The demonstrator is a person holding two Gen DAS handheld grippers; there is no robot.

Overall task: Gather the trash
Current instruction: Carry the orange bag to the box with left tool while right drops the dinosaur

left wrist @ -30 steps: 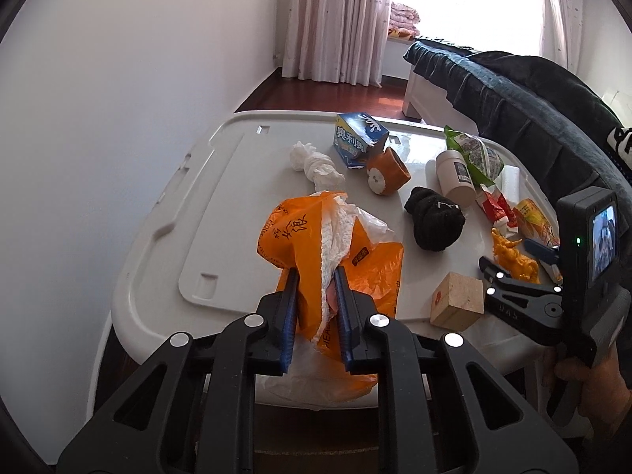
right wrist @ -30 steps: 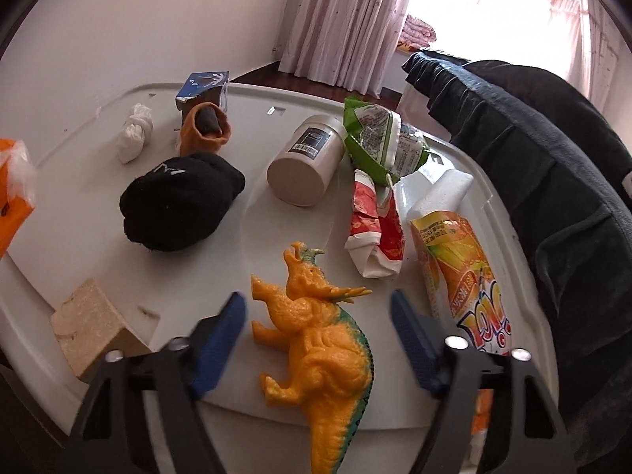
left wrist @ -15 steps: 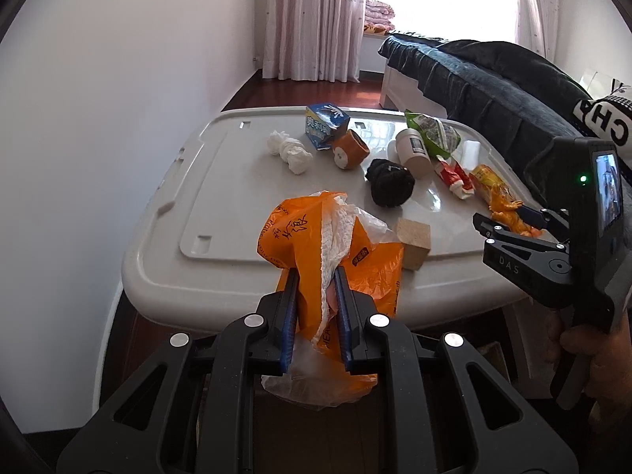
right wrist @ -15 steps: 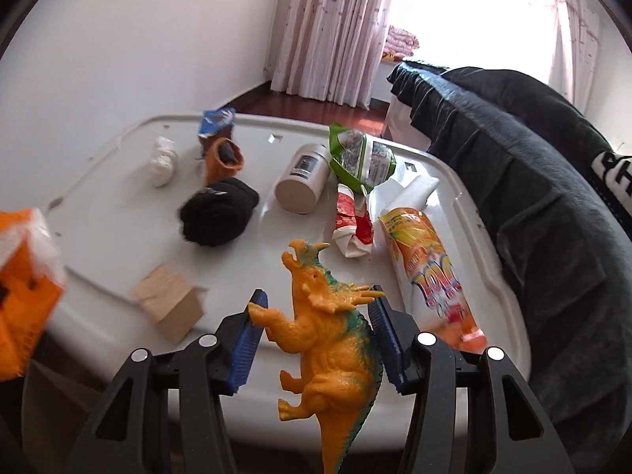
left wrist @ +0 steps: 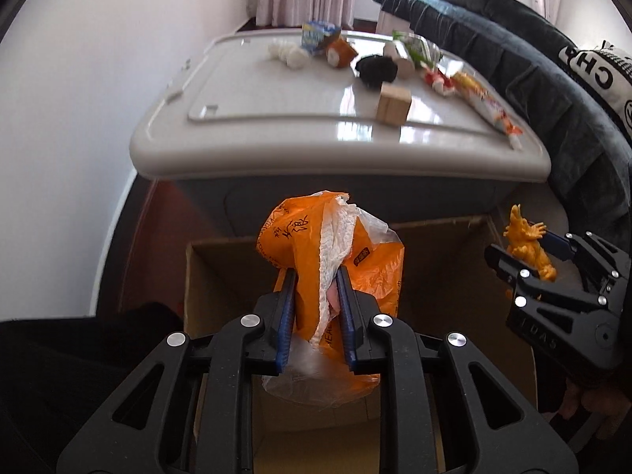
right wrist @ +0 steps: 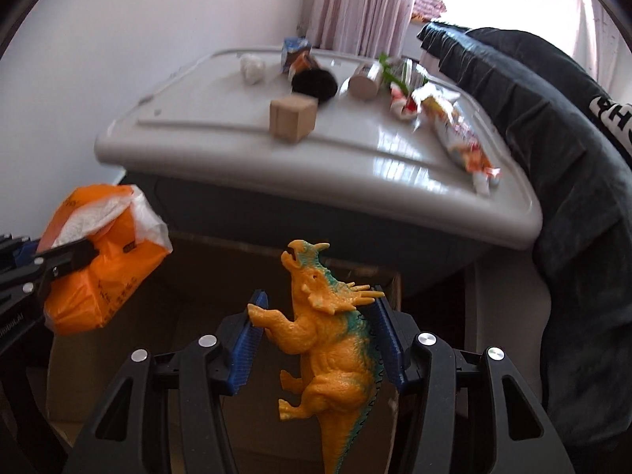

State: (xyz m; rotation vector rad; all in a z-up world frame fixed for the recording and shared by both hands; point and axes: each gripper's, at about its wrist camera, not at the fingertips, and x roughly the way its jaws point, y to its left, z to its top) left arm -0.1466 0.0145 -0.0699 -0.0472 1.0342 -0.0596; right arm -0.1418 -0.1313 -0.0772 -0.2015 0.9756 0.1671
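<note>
A pale grey lidded bin fills the upper middle of both views, its glossy top serving as a table. Scattered on it are a wooden block, a black cloth bundle, a crumpled white tissue, a blue carton, a white jar lying on its side and a long orange snack wrapper toward the right edge. A white wall takes the left, pink curtains hang at the top, and a dark blanket sweeps down the right side. Below the bin, an open cardboard box sits on the floor

In the lower centre of the left view, the left gripper has its blue-padded fingers pinched tight on an orange plastic bag stuffed with white paper, which is held above the box opening. In the lower centre of the right view, the right gripper is closed on an orange toy dinosaur, pads pressing its front leg and its back, the head rising above the fingertips and the tail hanging below, also over the box
</note>
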